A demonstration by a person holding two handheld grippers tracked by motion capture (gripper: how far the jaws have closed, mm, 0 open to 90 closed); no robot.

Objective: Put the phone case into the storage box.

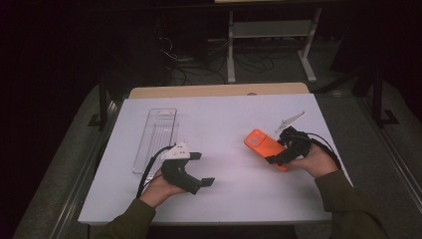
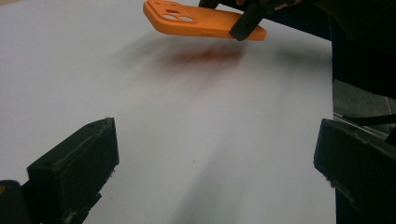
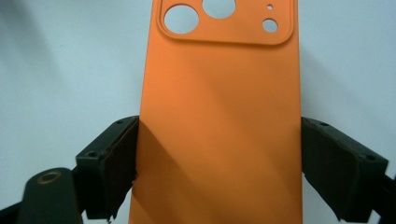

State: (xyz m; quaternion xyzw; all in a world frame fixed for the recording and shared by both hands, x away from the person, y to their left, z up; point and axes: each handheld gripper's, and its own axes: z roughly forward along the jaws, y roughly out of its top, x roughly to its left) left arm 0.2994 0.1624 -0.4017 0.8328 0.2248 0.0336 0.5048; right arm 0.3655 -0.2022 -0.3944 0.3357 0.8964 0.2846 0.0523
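A clear tray (image 1: 155, 138) lies at the tabletop's (image 1: 224, 189) left, nothing in it yet. The left gripper (image 1: 201, 169) hovers beside it, jaws spread wide, holding nothing. To the right, the right gripper (image 1: 277, 158) has its jaws pinching the orange phone case (image 1: 261, 143) by its long edges, lifted off the tabletop. Judging by this, the pickup is done; placing remains.

Room dim, surroundings near black; only the white table (image 1: 224, 194) is lit, evenly, from above. High view soft and slightly grainy, detail on the far floor lost. In the left gripper view the orange phone case (image 2: 201, 21) casts a blurred reddish shadow beneath it; the near black pads are sharp. The right gripper view is sharp, with diagonal shadow bands across the case and no glare.
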